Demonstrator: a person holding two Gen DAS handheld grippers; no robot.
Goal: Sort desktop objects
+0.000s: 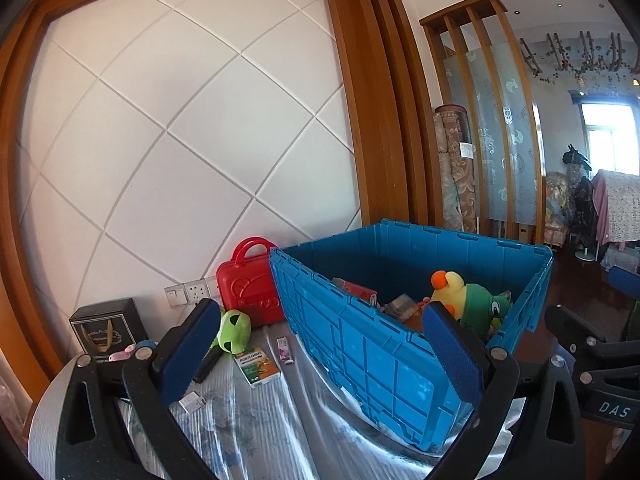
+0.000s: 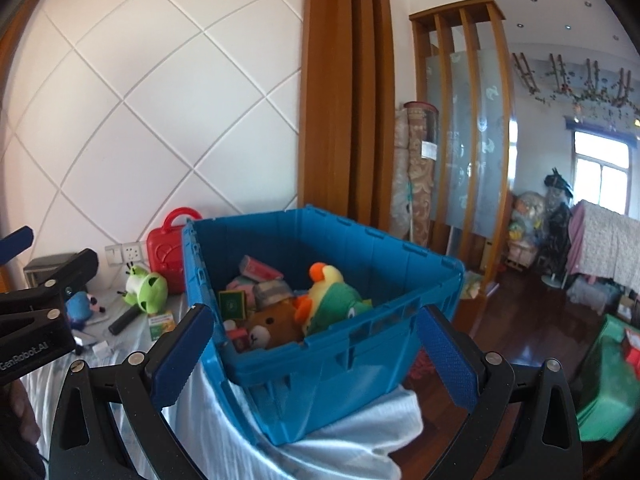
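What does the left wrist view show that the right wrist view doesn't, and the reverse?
Only the left wrist view shows the pink packet on the cloth and the black gift box's front. Only the right wrist view shows the brown bear plush and green card box inside the crate, plus the blue plush. Both show the blue crate, red case, green frog toy and yellow-green plush.
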